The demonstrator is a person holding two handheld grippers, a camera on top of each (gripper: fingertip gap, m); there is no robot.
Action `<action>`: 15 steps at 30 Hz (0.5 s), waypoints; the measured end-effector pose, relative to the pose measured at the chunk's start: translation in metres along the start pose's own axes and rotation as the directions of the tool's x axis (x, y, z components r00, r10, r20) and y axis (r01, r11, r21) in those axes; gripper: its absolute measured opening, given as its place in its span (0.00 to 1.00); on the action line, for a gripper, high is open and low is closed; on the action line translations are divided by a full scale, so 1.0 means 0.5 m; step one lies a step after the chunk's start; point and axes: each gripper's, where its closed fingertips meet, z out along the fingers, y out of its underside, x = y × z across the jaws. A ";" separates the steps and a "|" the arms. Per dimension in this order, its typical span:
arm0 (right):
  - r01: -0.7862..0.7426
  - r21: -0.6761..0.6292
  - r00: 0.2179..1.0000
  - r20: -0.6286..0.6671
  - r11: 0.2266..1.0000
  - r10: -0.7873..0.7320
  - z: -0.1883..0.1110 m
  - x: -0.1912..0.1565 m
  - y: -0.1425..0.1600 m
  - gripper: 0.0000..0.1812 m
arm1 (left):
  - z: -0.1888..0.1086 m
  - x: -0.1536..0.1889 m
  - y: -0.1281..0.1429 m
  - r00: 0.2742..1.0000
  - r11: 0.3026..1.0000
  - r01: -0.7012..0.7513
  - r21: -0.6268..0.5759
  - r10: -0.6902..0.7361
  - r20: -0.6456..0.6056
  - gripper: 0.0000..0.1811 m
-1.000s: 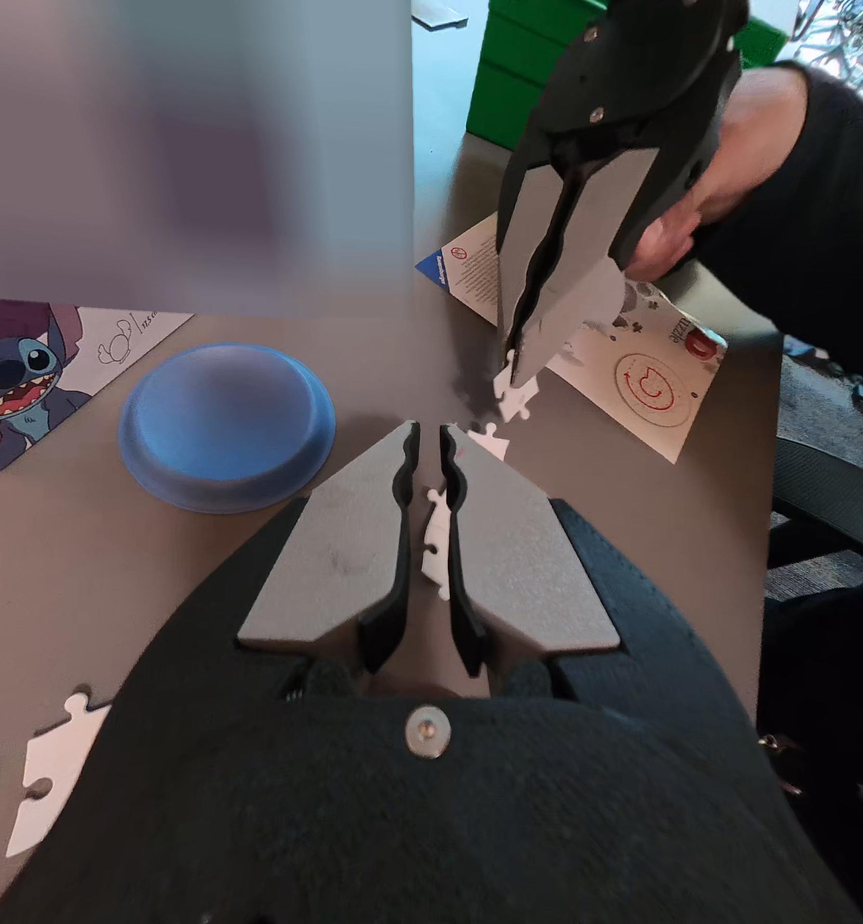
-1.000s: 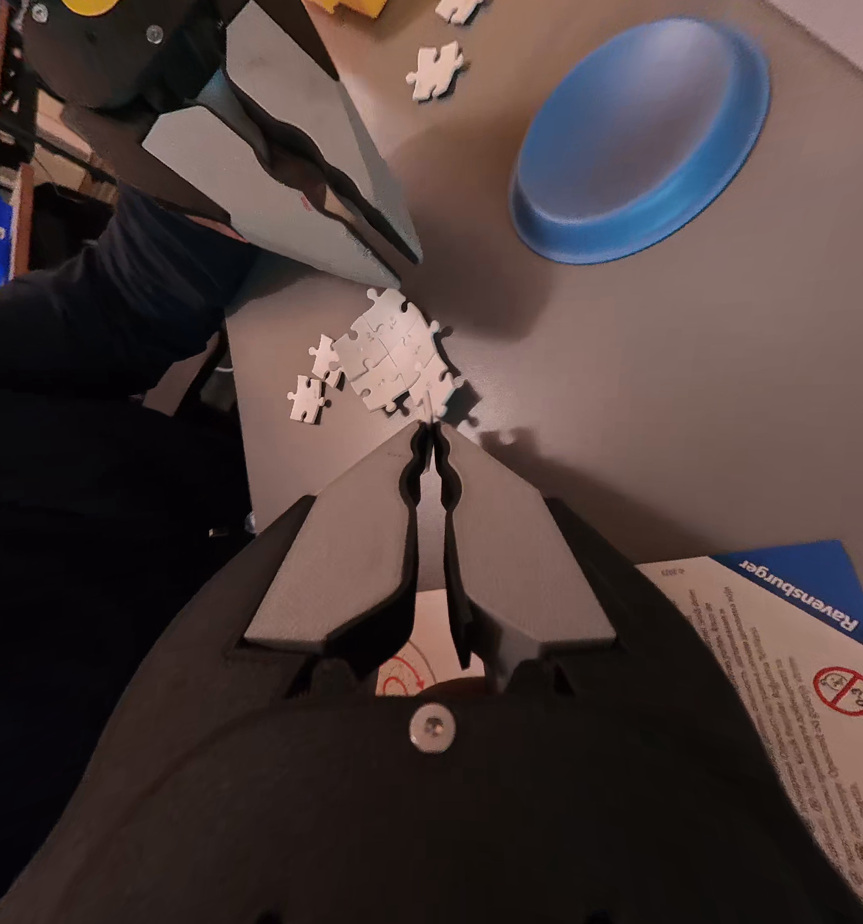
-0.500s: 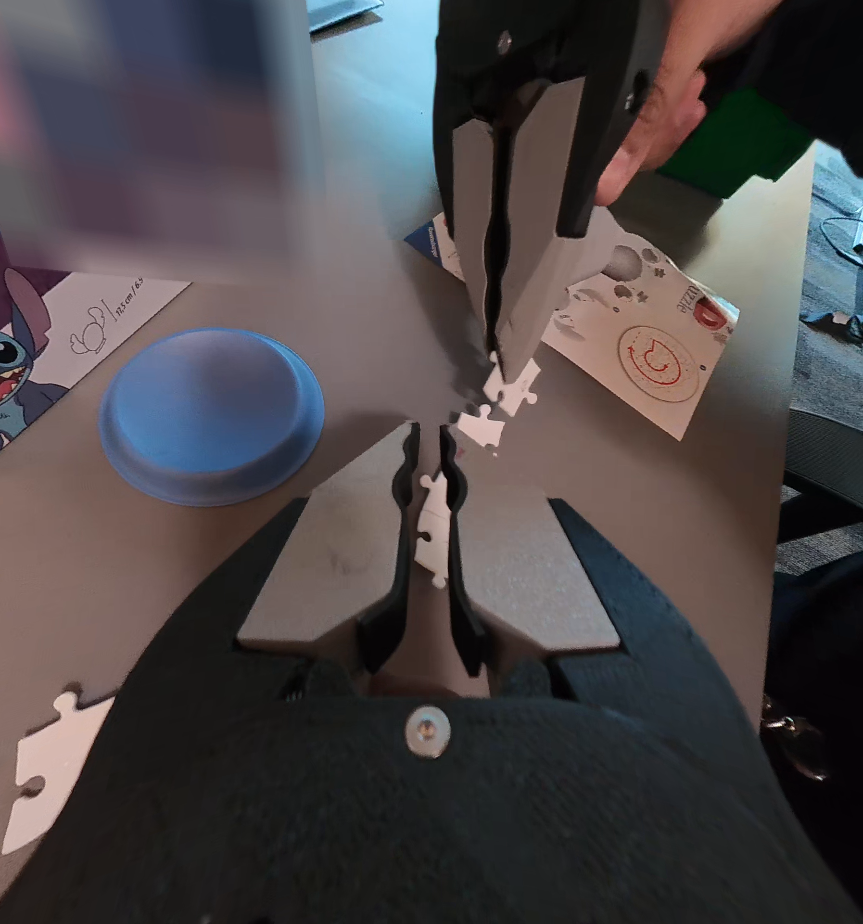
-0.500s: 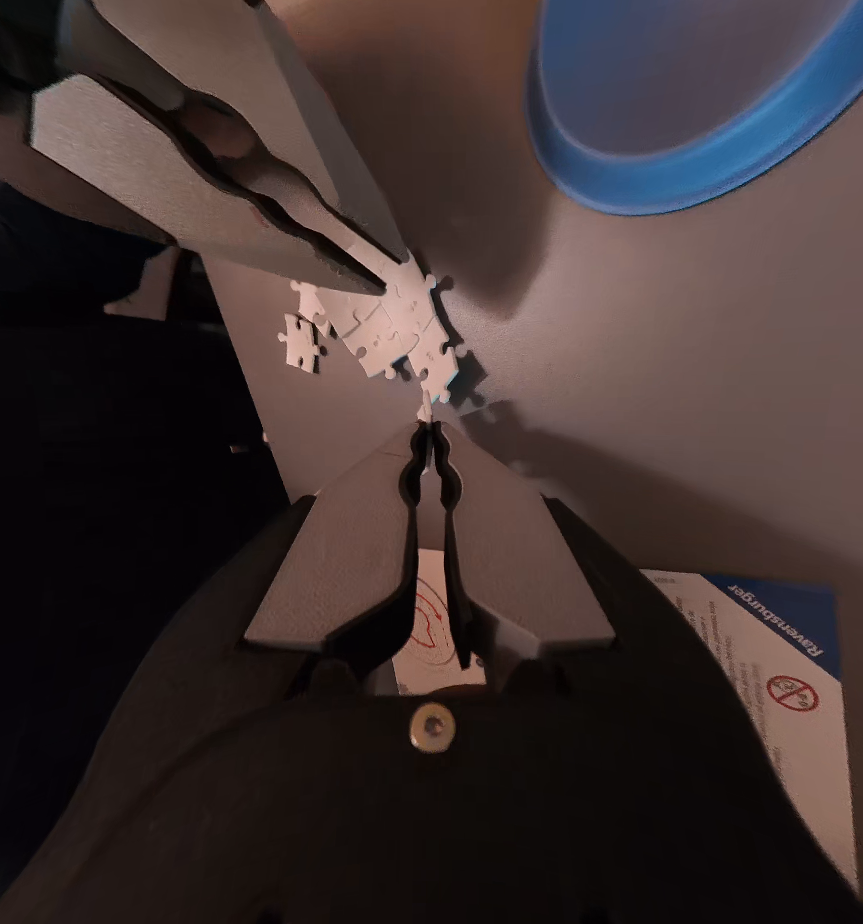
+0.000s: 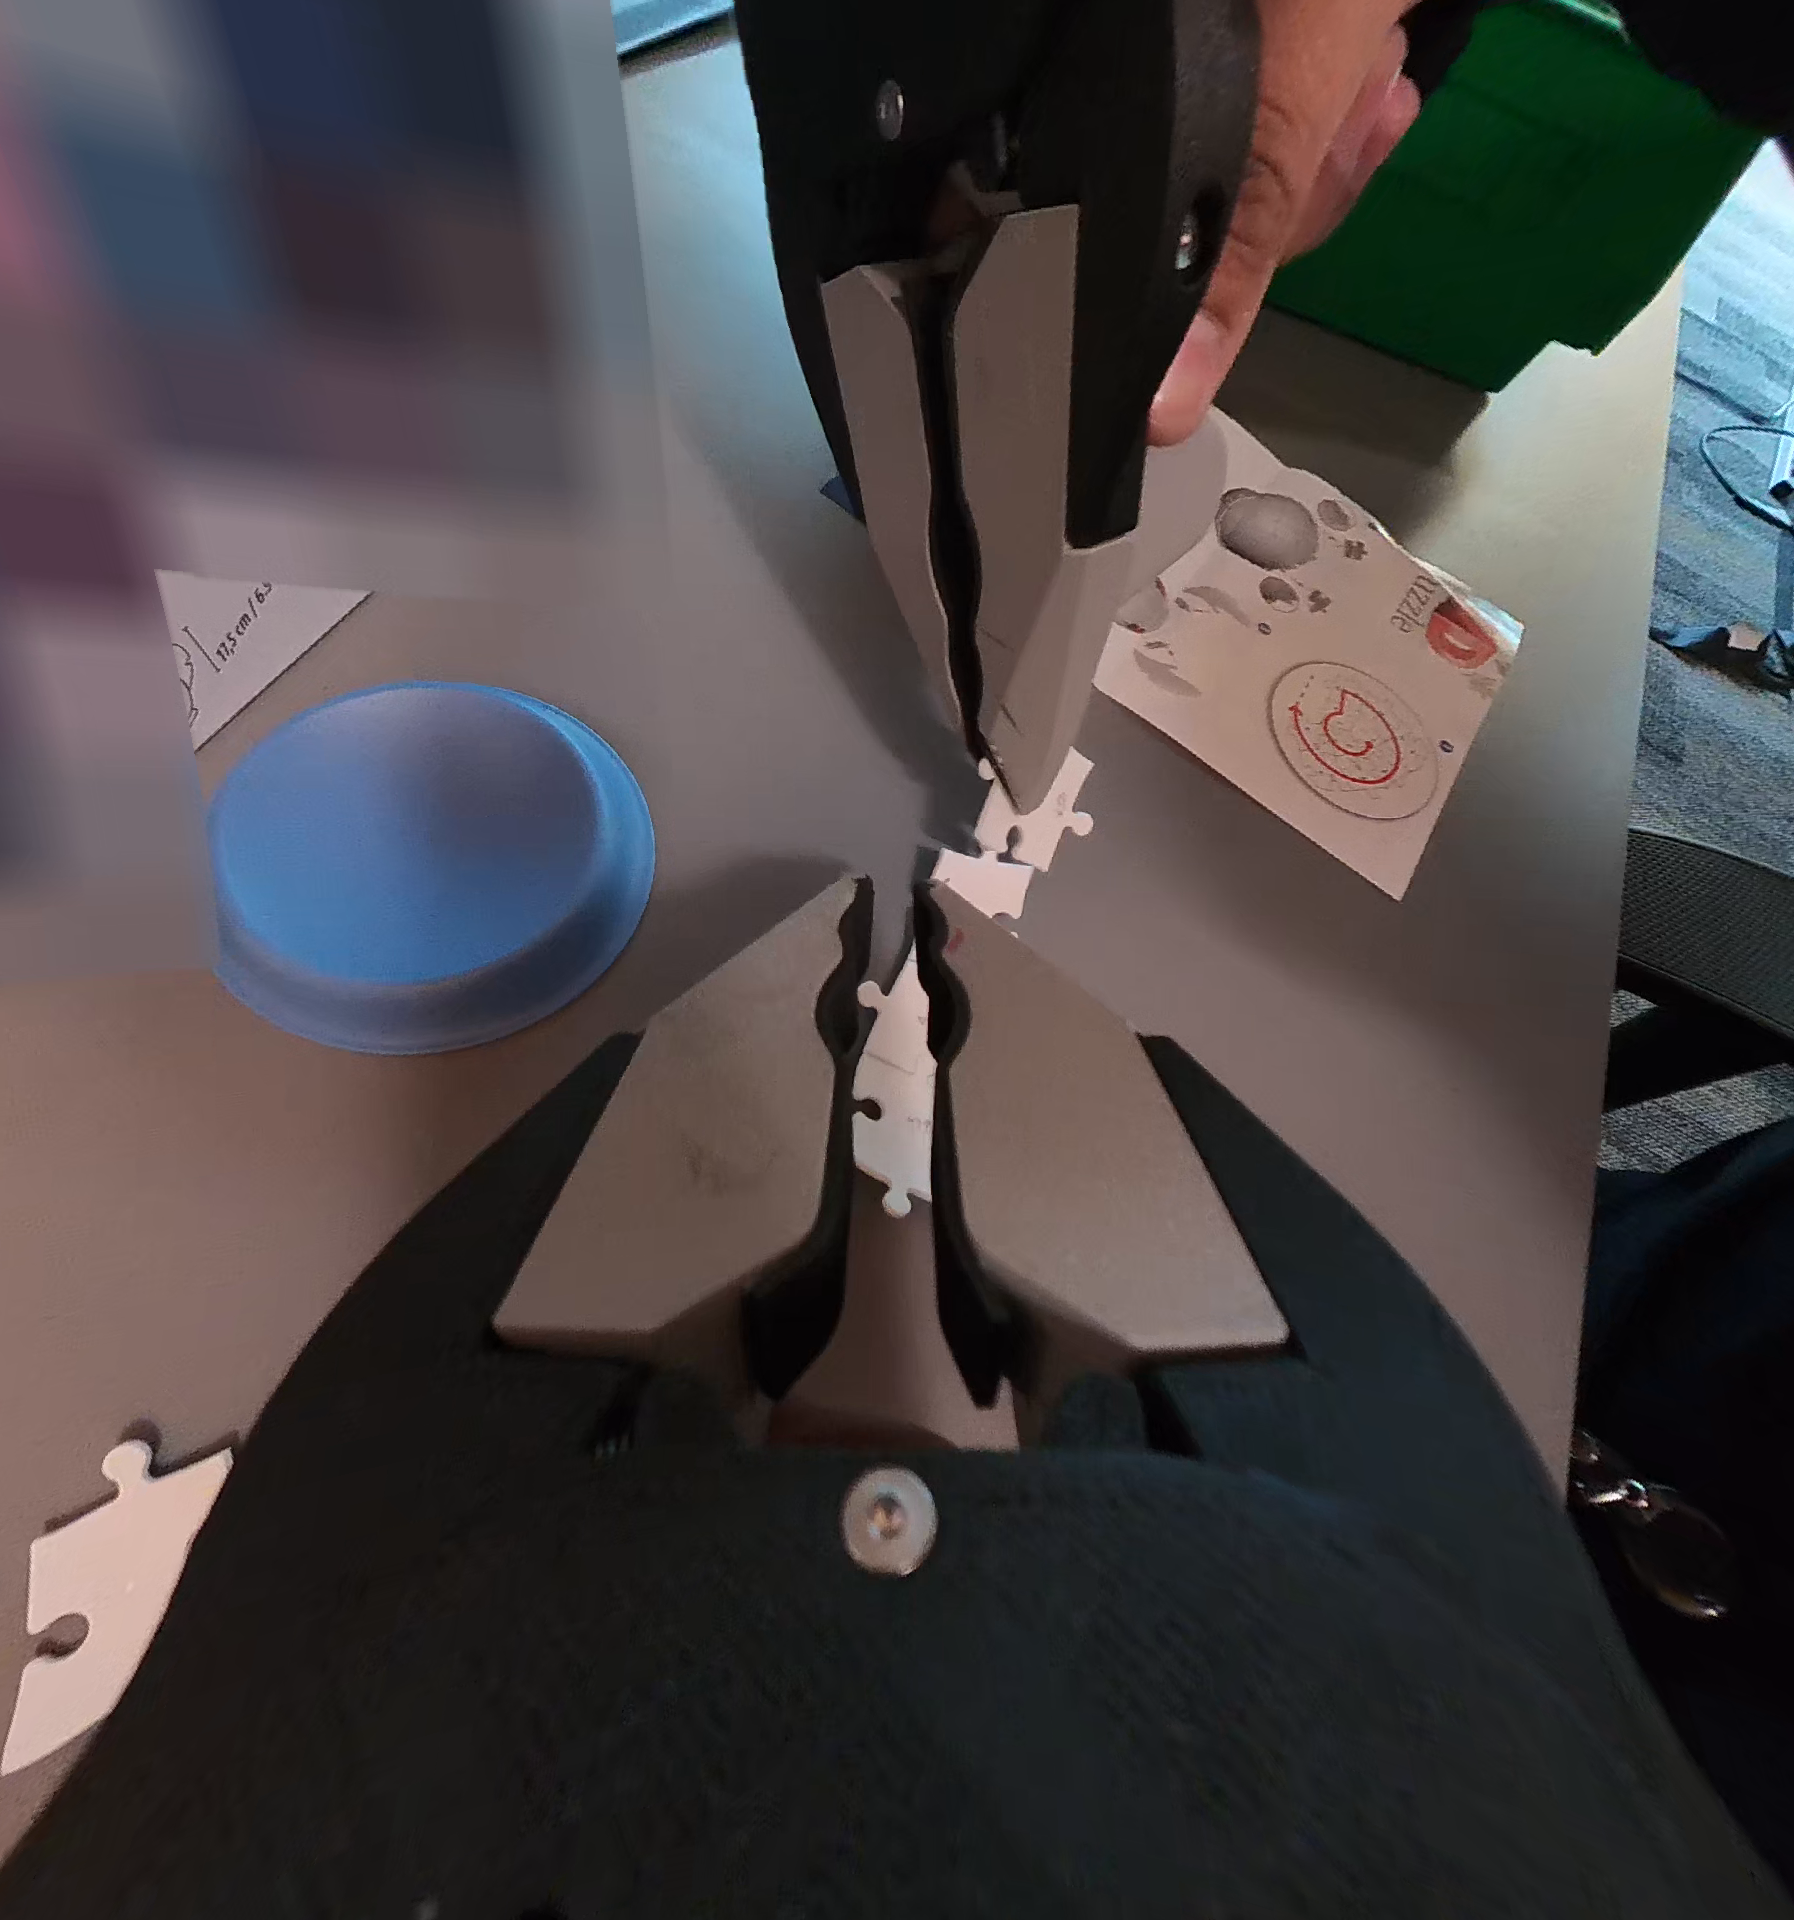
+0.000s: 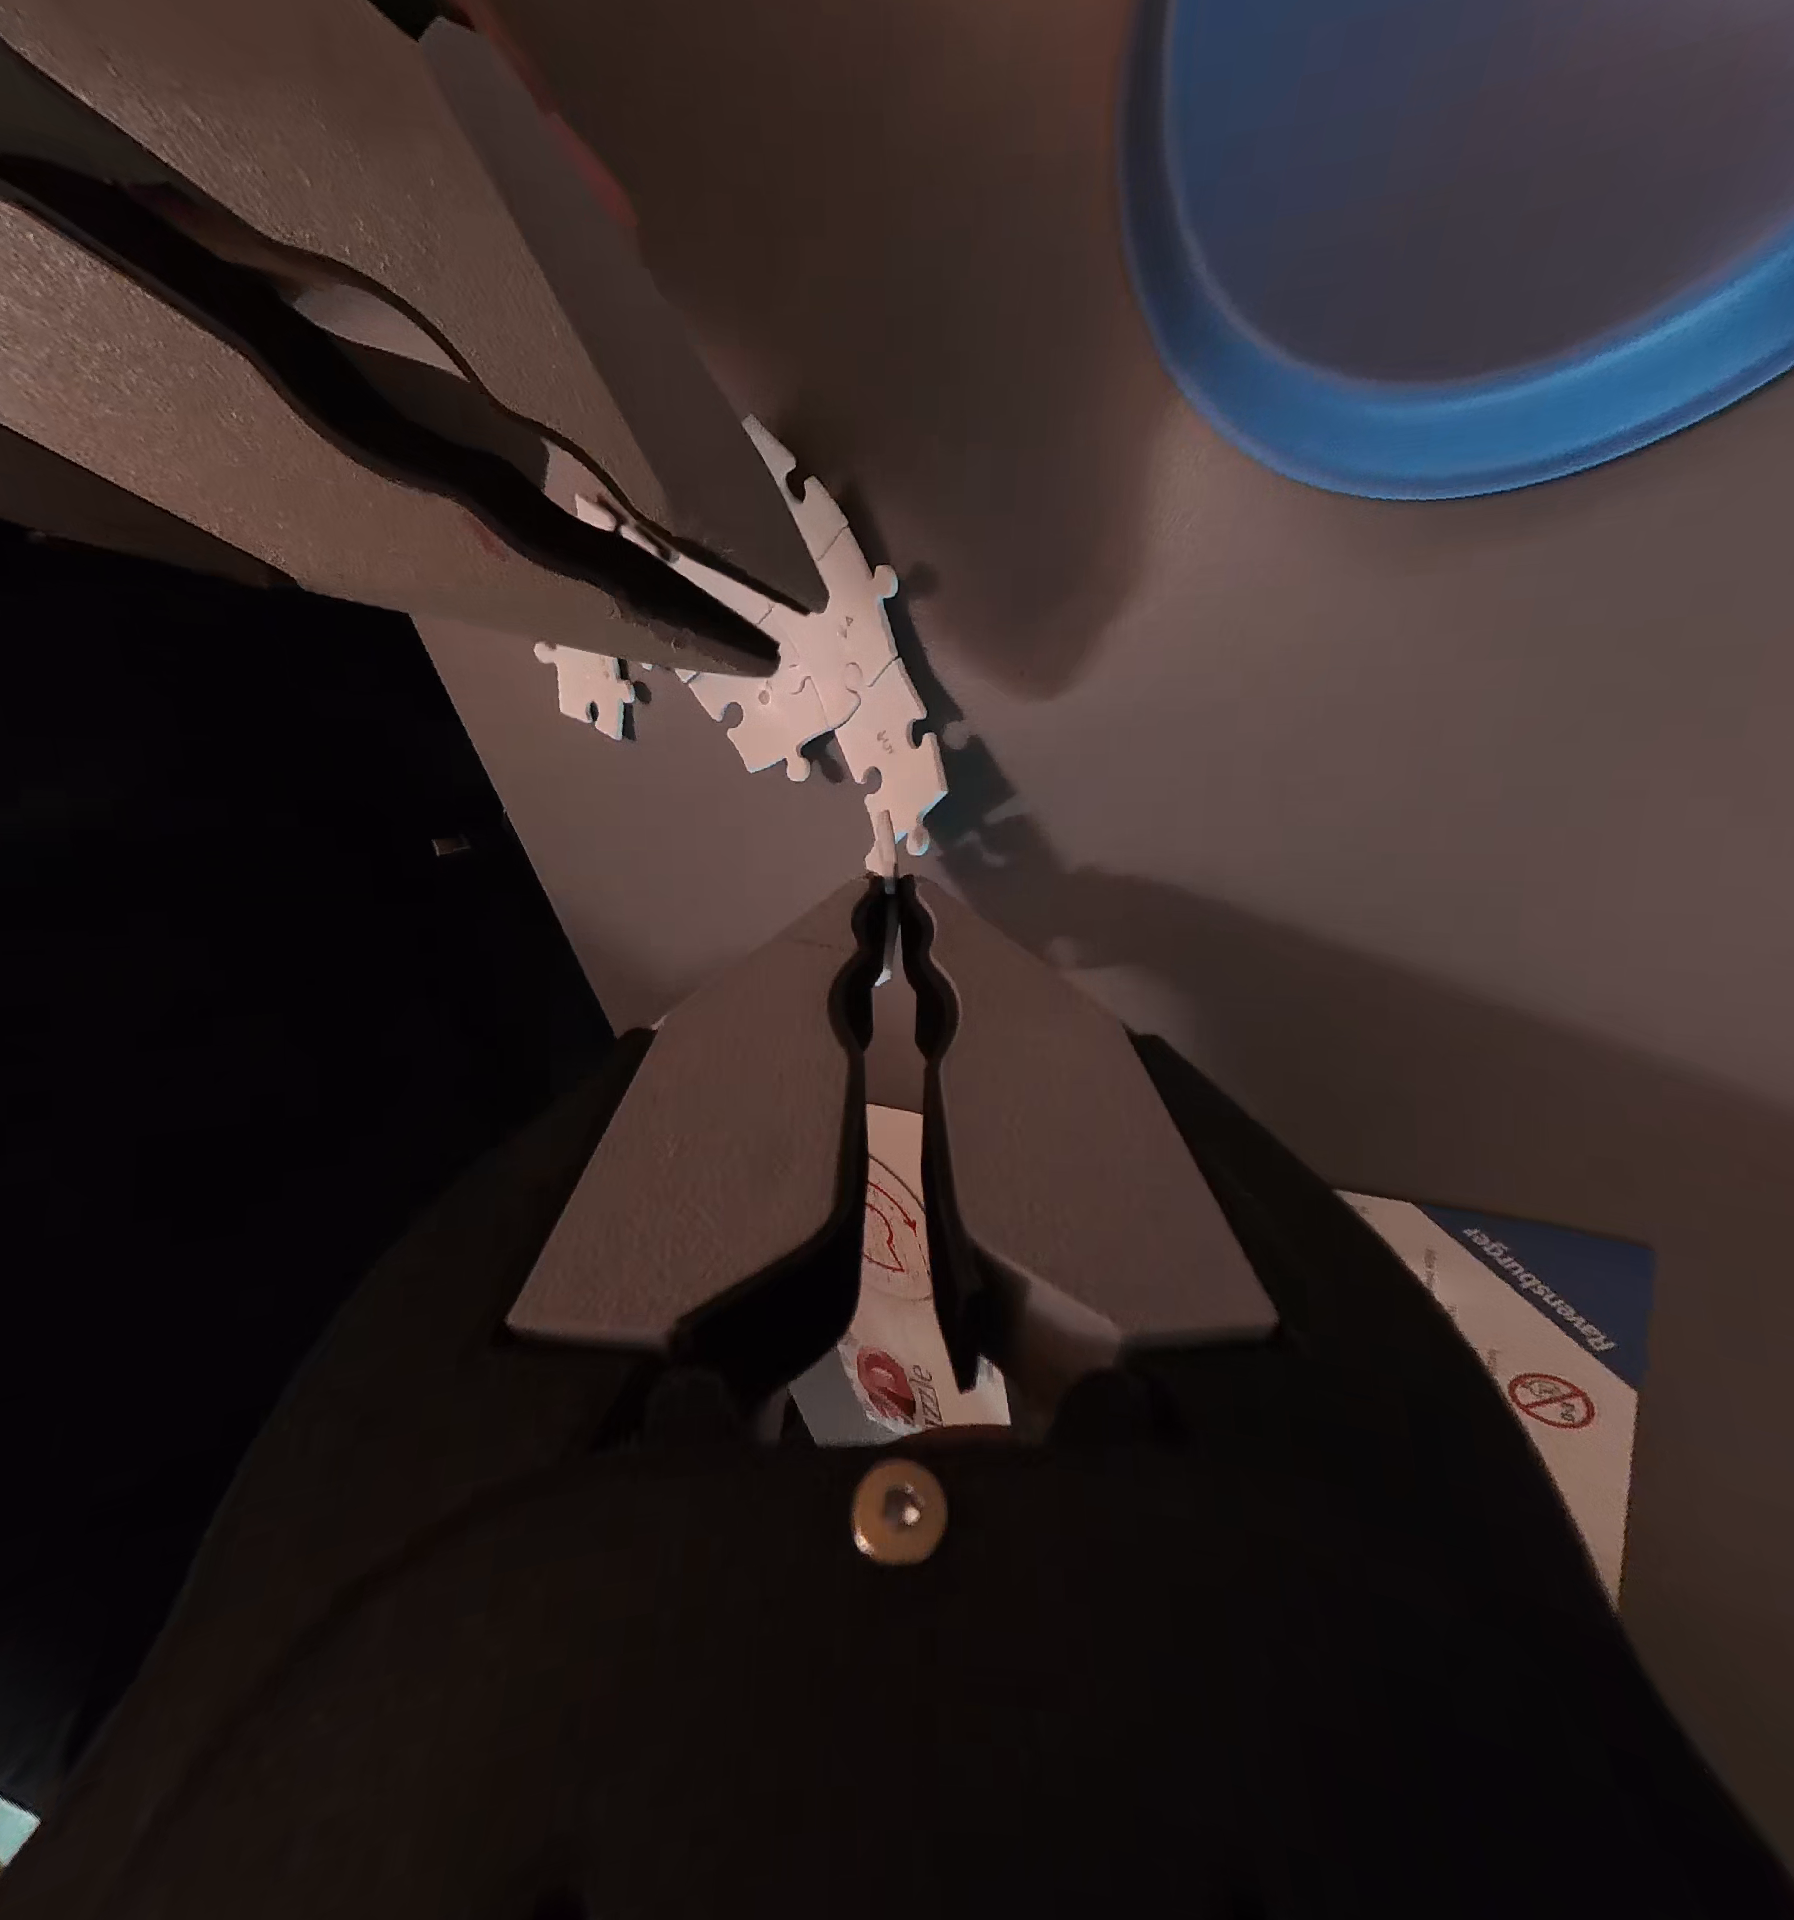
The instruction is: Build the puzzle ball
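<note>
A flat cluster of joined white puzzle pieces [image 6: 841, 675] lies on the grey table [image 6: 1288, 831]; in the left wrist view it shows through the slit between my fingers [image 5: 898, 1081]. My left gripper [image 5: 888, 896] is nearly shut with nothing in it, its tips [image 6: 784, 634] resting on the cluster. My right gripper [image 6: 888, 883] is shut on one white puzzle piece [image 6: 885, 914], seen edge-on, and holds it against the cluster's near edge. In the left wrist view the right gripper [image 5: 997, 779] comes down from above with the piece [image 5: 1047, 821].
A blue dome-shaped stand [image 5: 425, 862] sits left of the cluster [image 6: 1495, 312]. A printed leaflet [image 5: 1340, 707] lies behind the right gripper. Loose pieces lie near the cluster [image 6: 592, 691] and at the lower left [image 5: 103, 1590]. A green box [image 5: 1495, 208] stands at the back. Some 5 centimeters of space lies between my two pairs of fingers.
My left gripper came down onto the joined cluster. My right gripper moved in with its piece until it meets the cluster's edge.
</note>
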 end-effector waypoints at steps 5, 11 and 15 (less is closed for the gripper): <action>0.000 -0.049 1.000 -0.002 0.999 0.000 0.001 0.006 0.002 0.00 | 0.000 0.004 0.001 1.000 1.000 -0.007 -0.004 0.007 -0.005 0.03; -0.002 -0.066 1.000 0.022 0.998 0.003 0.003 0.007 0.000 0.00 | 0.005 0.020 0.010 0.999 0.999 -0.042 -0.029 0.041 -0.034 0.00; -0.007 -0.074 1.000 0.029 0.997 0.009 0.004 0.011 -0.002 0.00 | 0.014 0.043 0.017 0.992 0.992 -0.117 -0.048 0.114 -0.059 0.00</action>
